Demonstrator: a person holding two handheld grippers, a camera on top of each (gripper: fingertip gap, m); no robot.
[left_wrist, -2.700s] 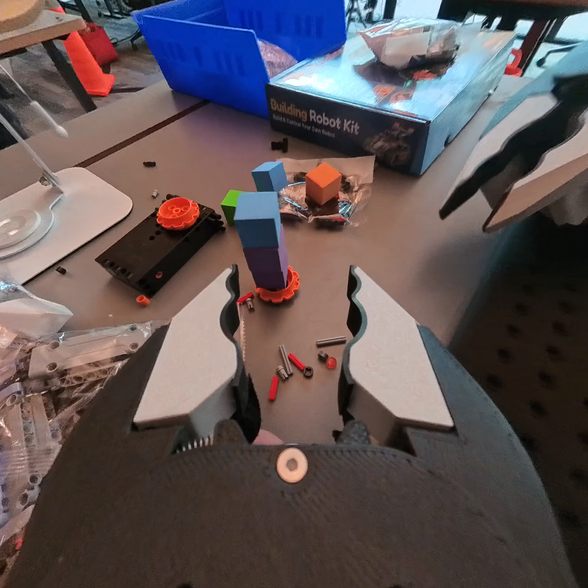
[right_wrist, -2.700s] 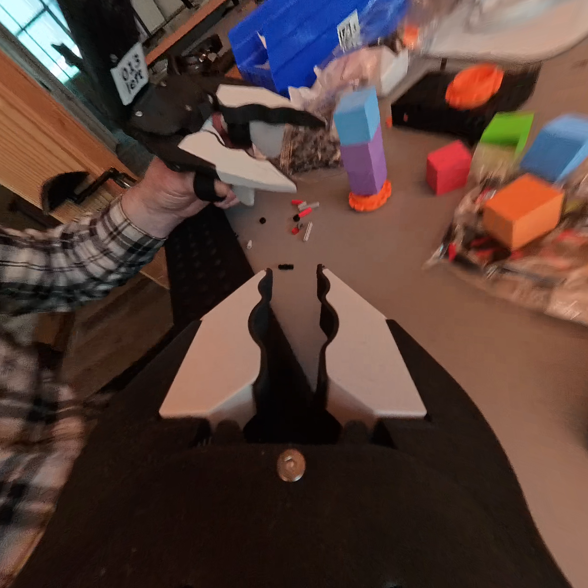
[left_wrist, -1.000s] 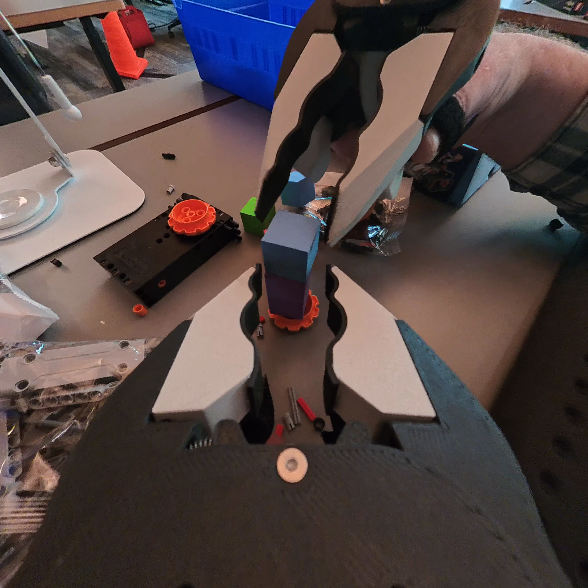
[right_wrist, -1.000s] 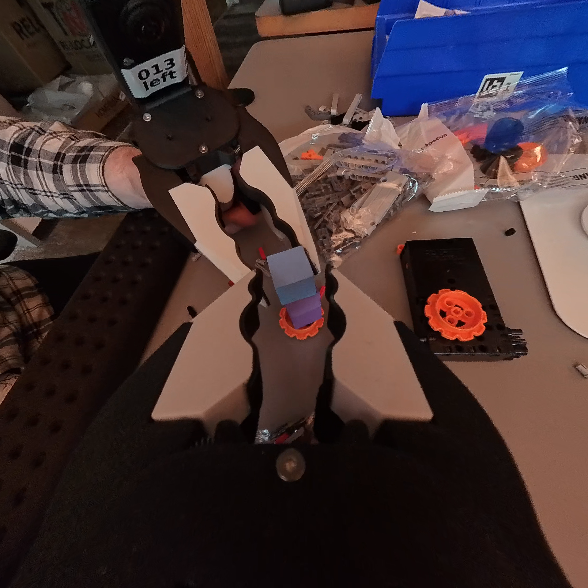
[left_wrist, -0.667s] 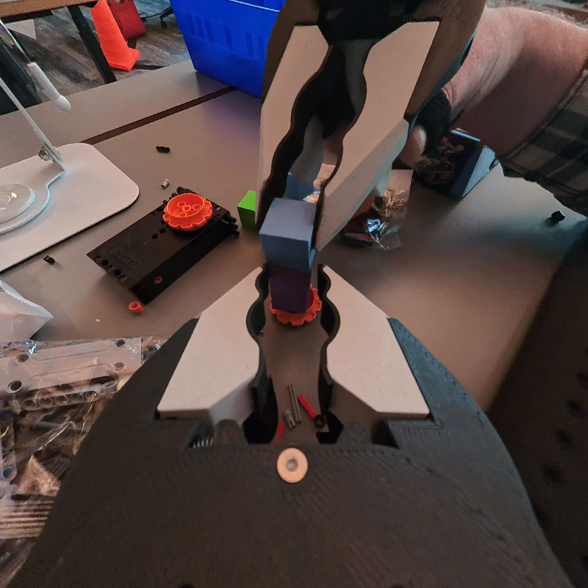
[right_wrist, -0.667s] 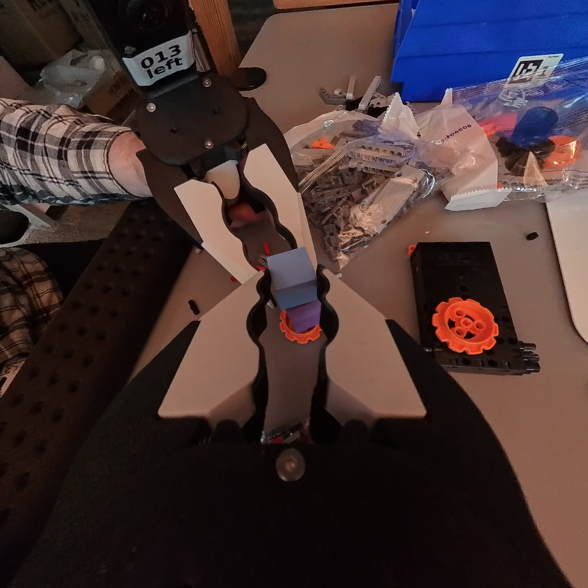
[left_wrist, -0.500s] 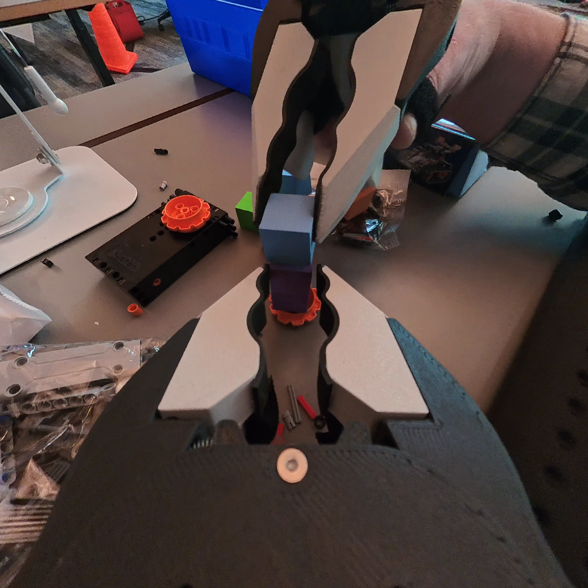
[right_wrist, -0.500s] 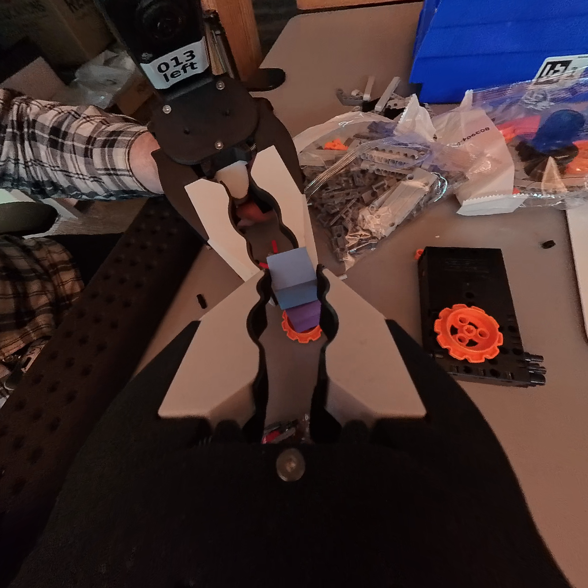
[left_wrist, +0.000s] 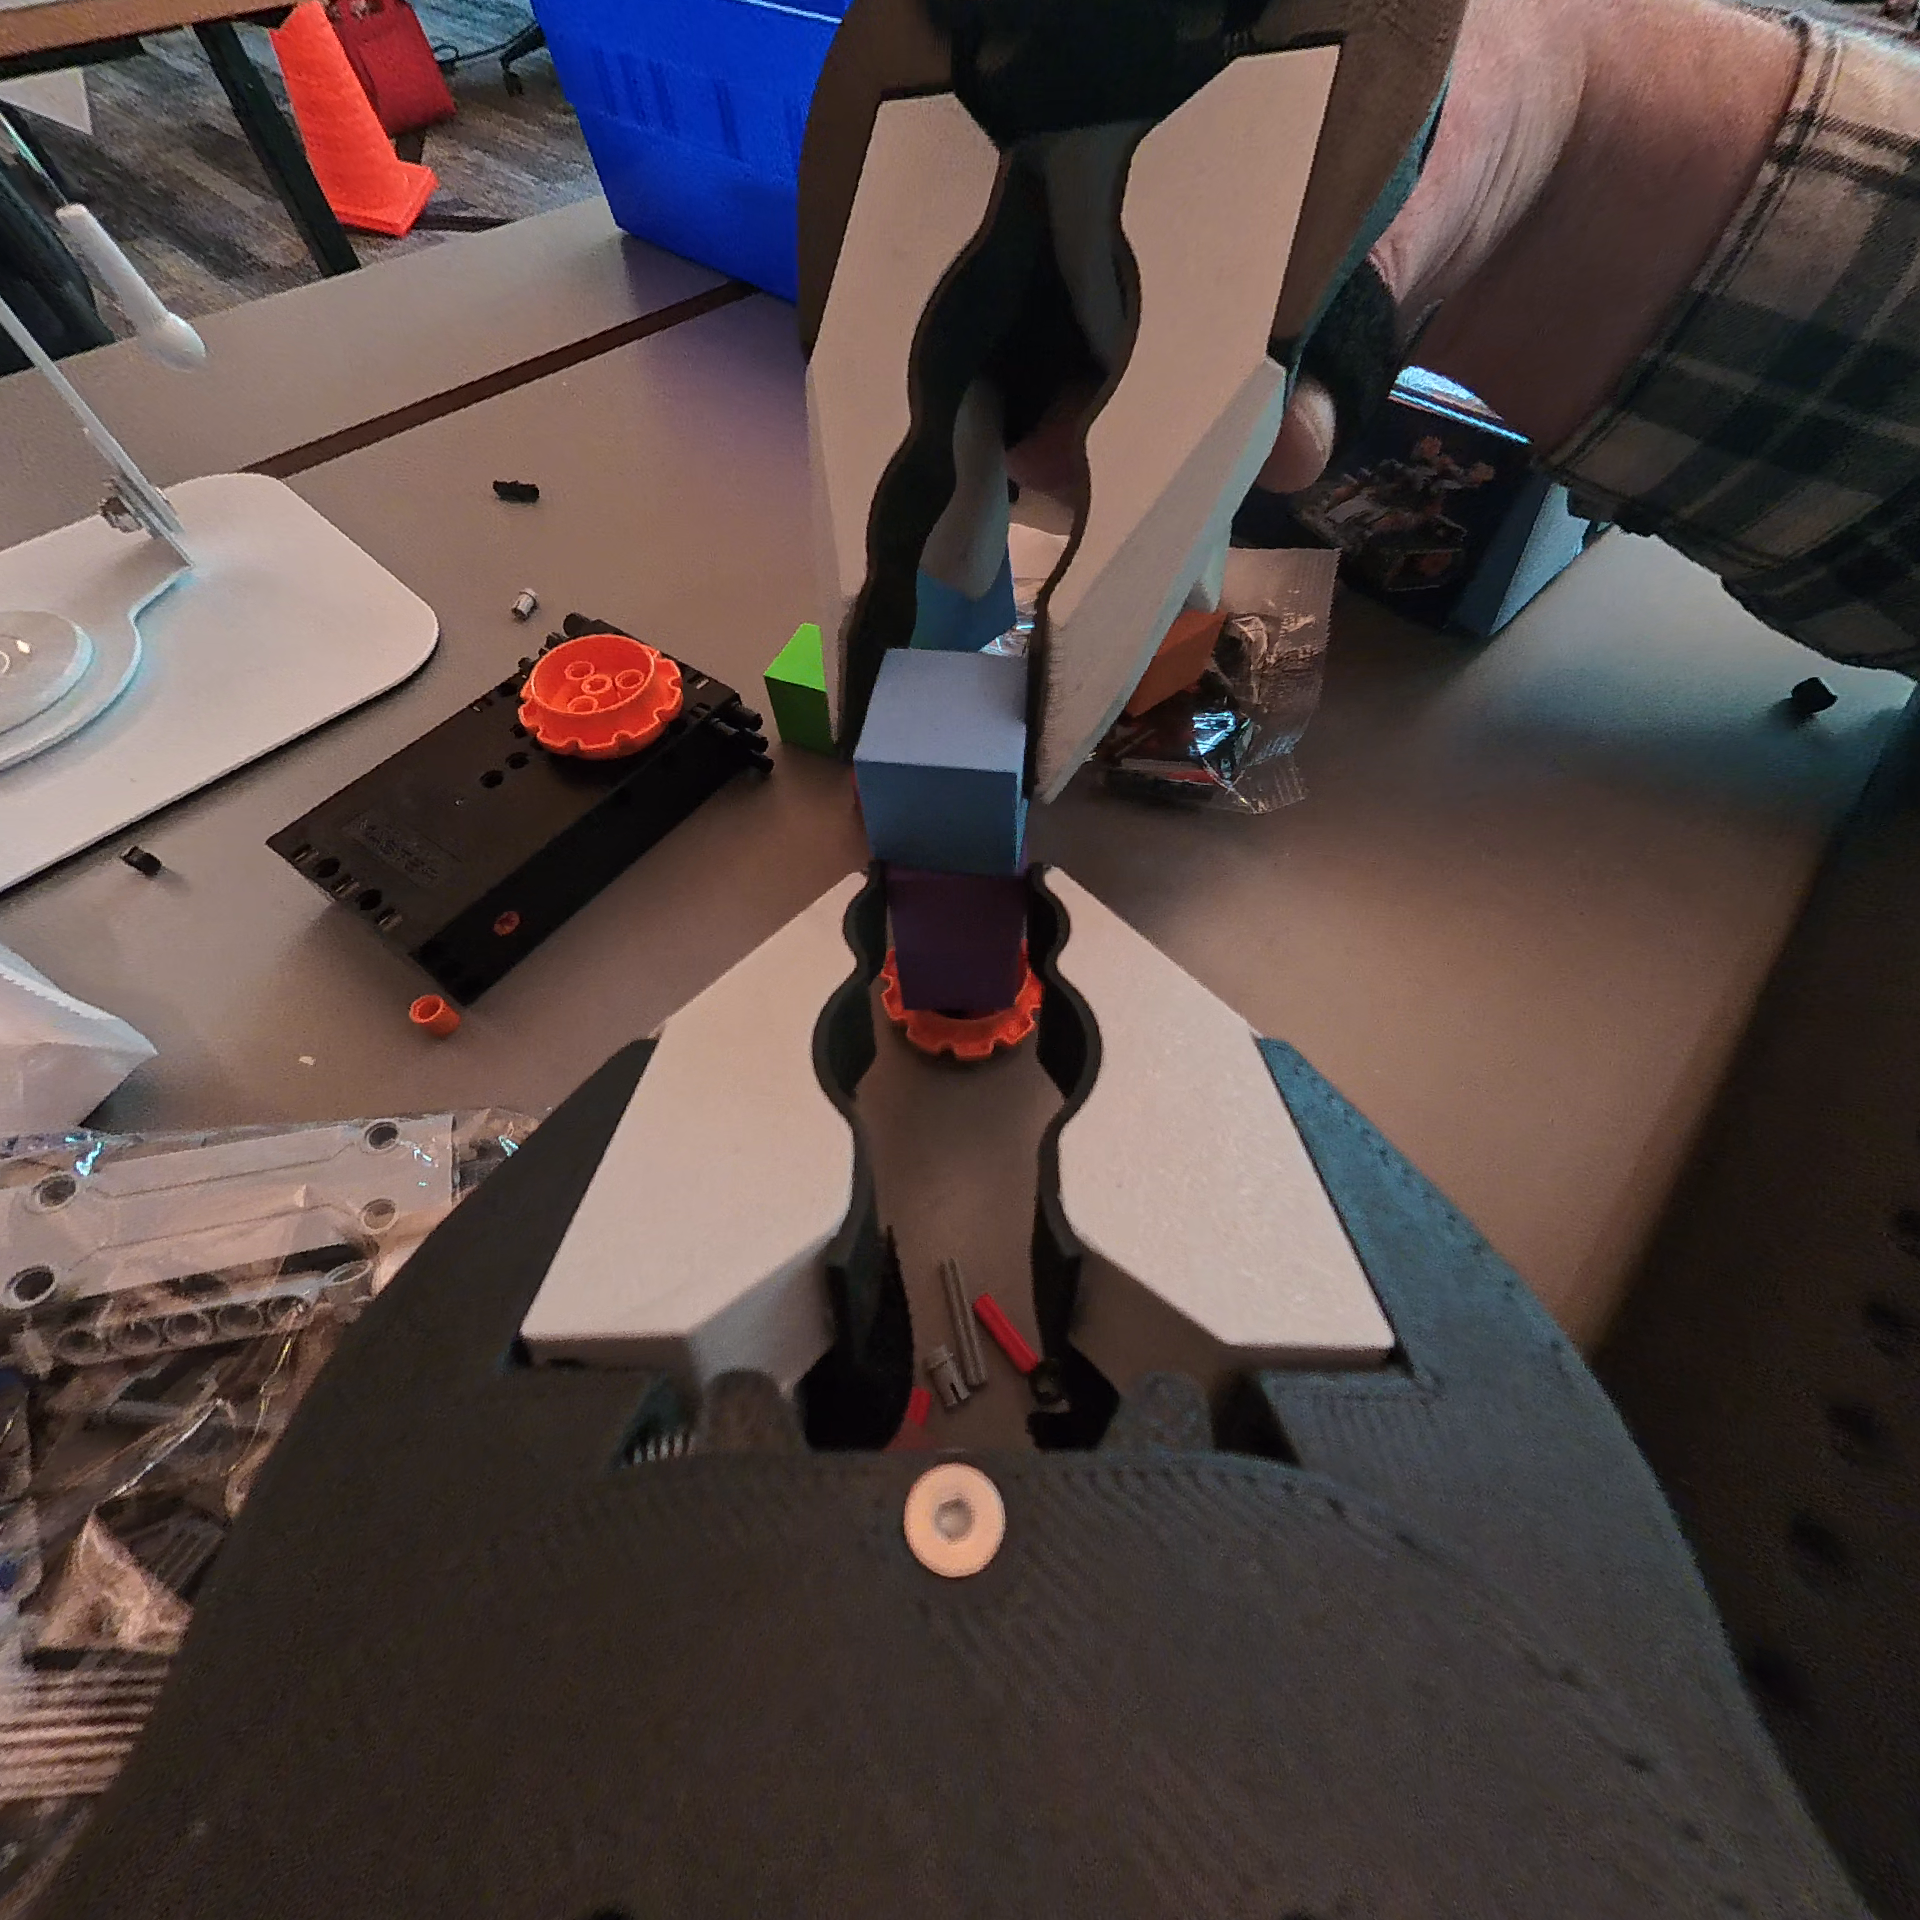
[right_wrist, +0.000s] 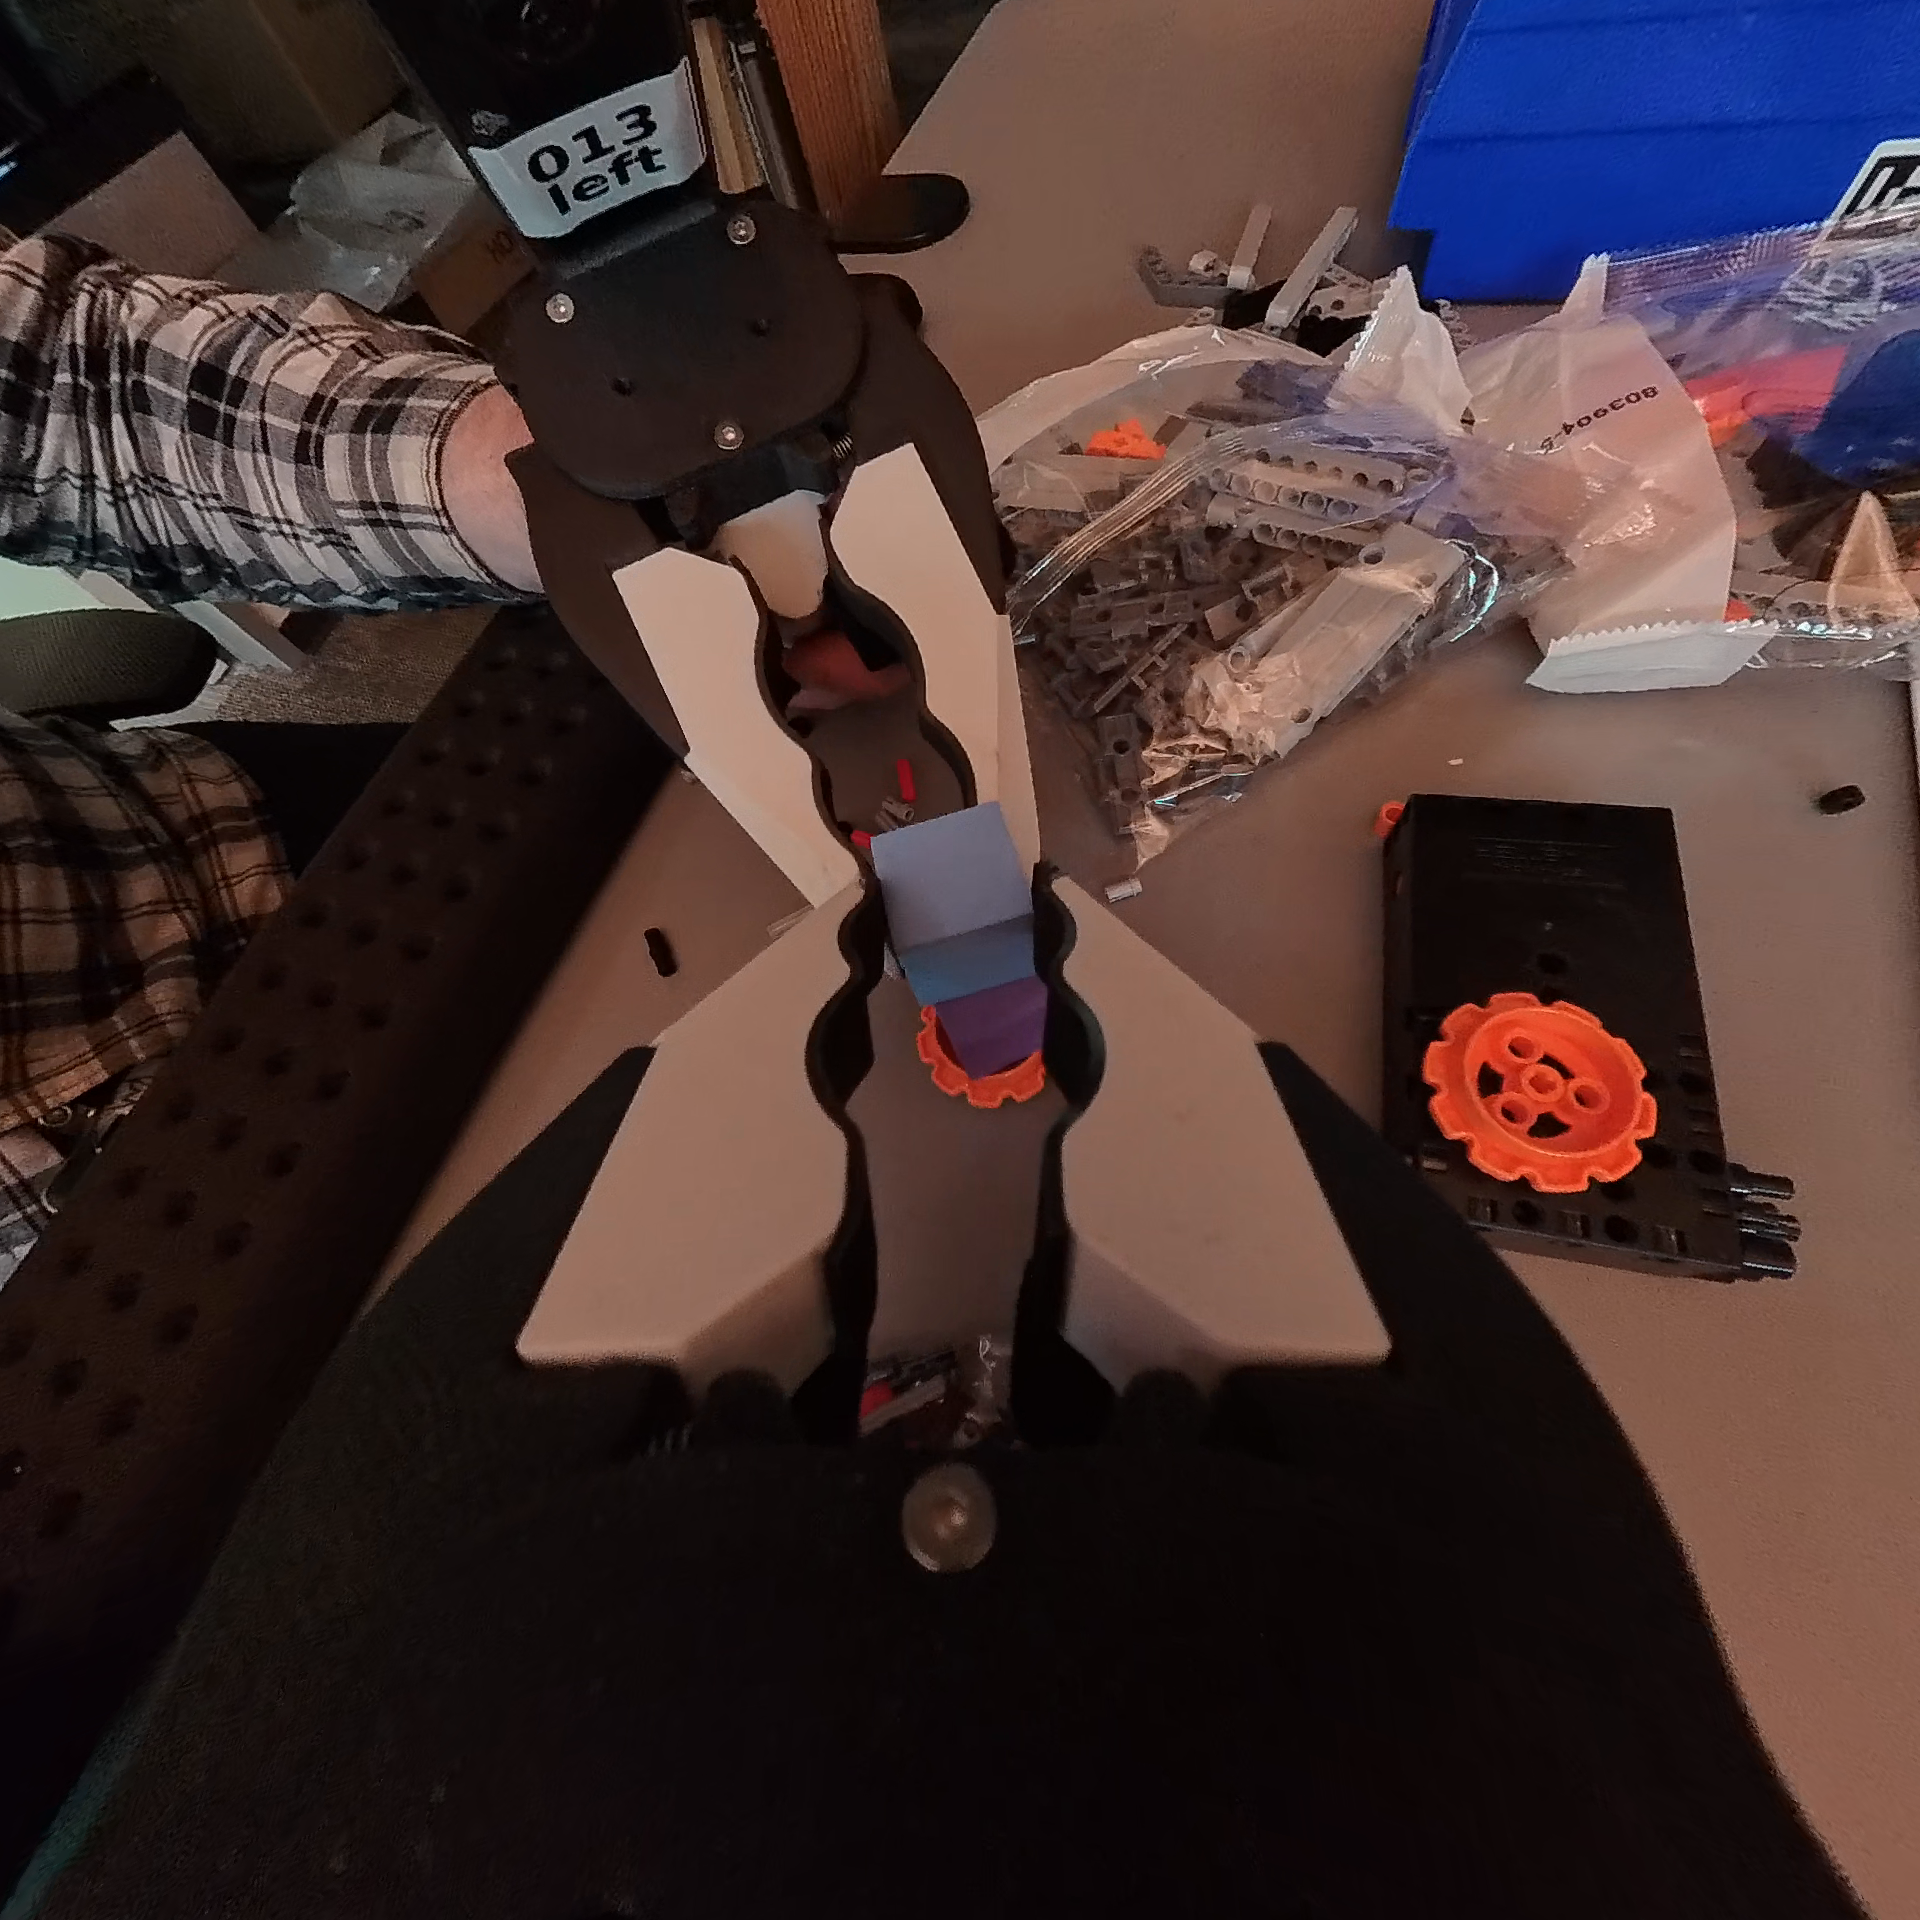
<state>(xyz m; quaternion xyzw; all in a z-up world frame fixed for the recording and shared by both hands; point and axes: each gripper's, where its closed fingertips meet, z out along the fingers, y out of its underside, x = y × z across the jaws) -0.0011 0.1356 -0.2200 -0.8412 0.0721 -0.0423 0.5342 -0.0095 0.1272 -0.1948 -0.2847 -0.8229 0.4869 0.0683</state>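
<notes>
The left gripper (left_wrist: 956, 883) had a matte black, ridged printed body with a pale round washer near its base, and pale grey wedge fingers (left_wrist: 727, 1174) edged in wavy black. The right gripper (right_wrist: 951, 904) matched it, with a dark screw head. Seen opposite, the left gripper's black plate carried small silver screws, a spring and a white label (right_wrist: 592, 166). Both arms wore a plaid sleeve (right_wrist: 239, 436); a black strap (left_wrist: 1351, 322) crossed one finger.
</notes>
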